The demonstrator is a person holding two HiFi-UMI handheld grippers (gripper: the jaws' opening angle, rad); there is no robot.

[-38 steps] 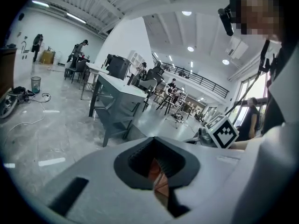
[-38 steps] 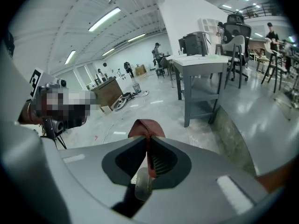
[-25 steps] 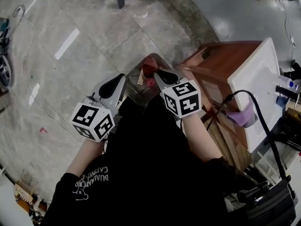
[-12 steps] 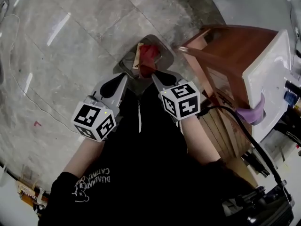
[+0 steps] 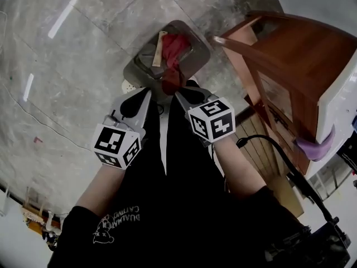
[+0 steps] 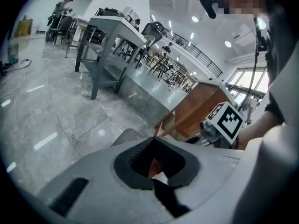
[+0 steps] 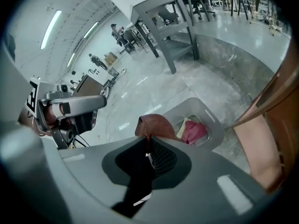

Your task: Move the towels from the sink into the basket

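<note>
Floor [image 5: 72,82] left of and beyond the basket [image 5: 199,52] is bare tile, open for a pass. The wooden cabinet [image 5: 290,54] stands close on the basket's right and walls that side, with a black cable [image 5: 273,149] looping below it. The basket mouth is open from above but partly filled by a red towel [image 5: 177,48] and a pale flat piece [image 5: 158,48]. Its near rim is crowded by the left gripper [image 5: 142,102], the right gripper [image 5: 178,94] and the dark red towel [image 5: 170,80] the right one grips, leaving only a narrow gap between the two.

White lettering [image 5: 116,219] ran in two lines across the upper arm of the person's black shirt, seen upside down in the head view. It seemed to begin "DUAL"; the rest was too small to read. Both marker cubes [image 5: 212,119] bore black-and-white square code patterns.
</note>
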